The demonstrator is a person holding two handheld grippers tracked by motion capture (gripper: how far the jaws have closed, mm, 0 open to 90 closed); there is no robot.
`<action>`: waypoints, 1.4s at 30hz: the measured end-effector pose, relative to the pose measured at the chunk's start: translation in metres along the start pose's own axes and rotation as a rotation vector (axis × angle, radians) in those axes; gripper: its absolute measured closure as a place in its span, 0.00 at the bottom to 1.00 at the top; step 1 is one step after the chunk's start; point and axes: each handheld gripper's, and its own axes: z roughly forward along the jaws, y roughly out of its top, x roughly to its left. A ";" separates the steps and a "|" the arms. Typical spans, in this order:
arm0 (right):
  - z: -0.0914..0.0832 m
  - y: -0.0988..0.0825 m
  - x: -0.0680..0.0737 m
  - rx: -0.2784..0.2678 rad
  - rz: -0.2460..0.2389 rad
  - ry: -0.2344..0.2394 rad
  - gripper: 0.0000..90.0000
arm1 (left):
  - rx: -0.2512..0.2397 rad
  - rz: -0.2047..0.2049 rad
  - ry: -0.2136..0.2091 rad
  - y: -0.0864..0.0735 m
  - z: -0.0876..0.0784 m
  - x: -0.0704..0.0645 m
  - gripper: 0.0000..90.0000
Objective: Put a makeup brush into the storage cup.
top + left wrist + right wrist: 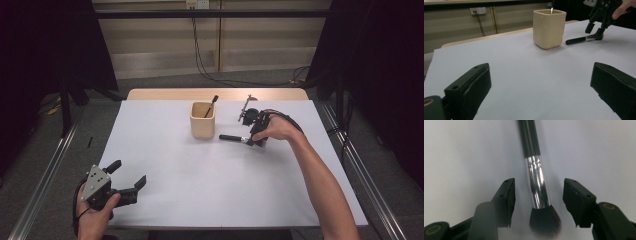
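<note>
Two handheld grippers are seen at a white table [165, 200], each gripped by one hand of a person whose forearms enter from the near edge. The right gripper [252, 136] is lowered over a makeup brush [233, 138] that lies flat on the tabletop just beside a cream square cup [203, 120], on the side toward the right hand. In the right gripper view, the brush [537, 187] is framed between the two black jaws: its silver collar and dark bristle head sit in the gap, with bare table visible on either side, so the pads are not yet pressed against it. The black handle is pointed away from the gripper, toward the cup. The jaws are held partly spread, astride the brush rather than pinching it. A second dark-handled tool [211, 106] is stood leaning inside the cup. The left gripper [129, 181] is held at the near left corner of the table, well apart from the cup, its jaws spread wide with nothing between them; the cup [549, 28] and the brush [580, 39] are seen beyond them in the left gripper view.
</note>
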 end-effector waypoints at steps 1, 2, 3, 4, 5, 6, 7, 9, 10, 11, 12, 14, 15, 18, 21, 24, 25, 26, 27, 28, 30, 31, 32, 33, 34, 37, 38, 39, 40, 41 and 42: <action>0.002 0.001 0.000 0.005 -0.005 -0.006 0.50 | 0.000 0.003 0.001 0.000 0.000 0.000 0.04; 0.004 0.002 0.001 0.011 -0.004 0.001 0.53 | -0.002 0.003 0.000 0.000 0.000 0.000 0.04; 0.005 0.003 0.001 0.016 -0.011 0.003 0.55 | 0.001 0.008 0.000 0.000 0.000 0.000 0.04; 0.005 0.003 0.002 0.008 -0.003 0.000 0.57 | 0.001 0.008 -0.002 0.000 0.000 0.000 0.04; 0.006 0.004 0.001 0.003 0.000 0.005 0.59 | 0.000 0.008 -0.003 0.000 0.000 0.000 0.04; 0.006 0.004 0.001 0.006 0.005 0.003 0.61 | 0.000 0.004 -0.003 0.000 0.000 -0.001 0.03; 0.007 0.004 0.000 0.009 -0.001 0.006 0.63 | 0.002 0.010 -0.007 0.000 0.000 -0.001 0.03; 0.009 0.004 0.000 0.015 0.005 0.013 0.65 | 0.004 0.012 -0.007 0.000 0.000 -0.001 0.03; 0.010 0.003 -0.001 0.018 0.011 0.017 0.66 | 0.005 0.014 -0.007 0.000 0.000 0.000 0.03; 0.010 0.003 -0.002 0.022 0.010 0.018 0.67 | 0.004 0.013 -0.005 0.000 0.000 0.000 0.03; 0.011 0.003 -0.002 0.024 0.012 0.024 0.68 | 0.004 0.014 -0.006 0.000 0.000 0.000 0.03; 0.014 0.003 -0.001 0.027 0.008 0.026 0.72 | 0.004 0.013 -0.004 0.000 0.000 0.000 0.03; 0.013 0.003 -0.001 0.028 0.010 0.028 0.73 | 0.004 0.014 -0.005 0.000 0.000 0.000 0.03; 0.013 0.003 -0.001 0.026 0.014 0.037 0.77 | 0.006 0.018 -0.007 0.000 0.000 -0.001 0.03; 0.013 0.003 0.001 0.032 0.012 0.036 0.79 | 0.008 0.014 -0.009 0.000 0.000 -0.001 0.03; 0.013 0.003 0.001 0.029 0.013 0.036 0.80 | 0.009 0.012 -0.008 -0.001 0.001 -0.001 0.03; 0.013 0.002 0.000 0.028 0.013 0.039 0.80 | 0.008 0.013 -0.009 -0.001 0.001 0.000 0.03; 0.013 0.002 0.000 0.026 0.016 0.041 0.80 | 0.008 0.012 -0.010 -0.001 0.001 0.000 0.03; 0.013 0.002 0.000 0.027 0.025 0.041 0.80 | 0.011 0.014 -0.010 -0.001 0.001 0.000 0.03; 0.012 0.002 0.000 0.032 0.026 0.041 0.80 | 0.014 0.018 -0.009 -0.001 0.001 0.000 0.03; 0.011 0.001 -0.001 0.029 0.038 0.047 0.80 | 0.015 0.015 -0.008 -0.001 0.001 0.000 0.03; 0.010 0.000 -0.002 0.022 0.047 0.045 0.80 | 0.015 0.016 -0.008 -0.001 0.001 0.000 0.03; 0.009 -0.001 -0.002 0.018 0.048 0.044 0.80 | 0.014 0.011 -0.008 -0.001 0.001 0.000 0.03; 0.008 -0.001 -0.002 0.018 0.053 0.053 0.80 | 0.014 0.011 -0.007 -0.001 0.002 0.000 0.03; 0.006 -0.002 -0.002 0.009 0.054 0.054 0.80 | 0.016 0.015 -0.007 -0.001 0.001 0.000 0.03; 0.001 -0.004 -0.002 -0.014 0.071 0.067 0.80 | 0.014 0.016 -0.008 -0.001 0.001 0.000 0.03; -0.001 -0.004 -0.002 -0.013 0.075 0.063 0.80 | 0.012 0.014 -0.006 -0.001 0.001 0.000 0.03; -0.003 -0.005 -0.002 -0.019 0.078 0.061 0.80 | 0.006 0.010 -0.003 0.000 0.001 0.000 0.03; -0.005 -0.005 -0.002 -0.033 0.078 0.065 0.80 | 0.006 0.012 -0.006 0.000 0.001 0.000 0.04; -0.006 -0.006 -0.002 -0.036 0.079 0.064 0.80 | 0.006 0.012 -0.009 0.000 0.000 -0.001 0.04; -0.008 -0.006 -0.001 -0.040 0.083 0.066 0.80 | 0.006 0.013 -0.008 0.000 0.000 -0.001 0.04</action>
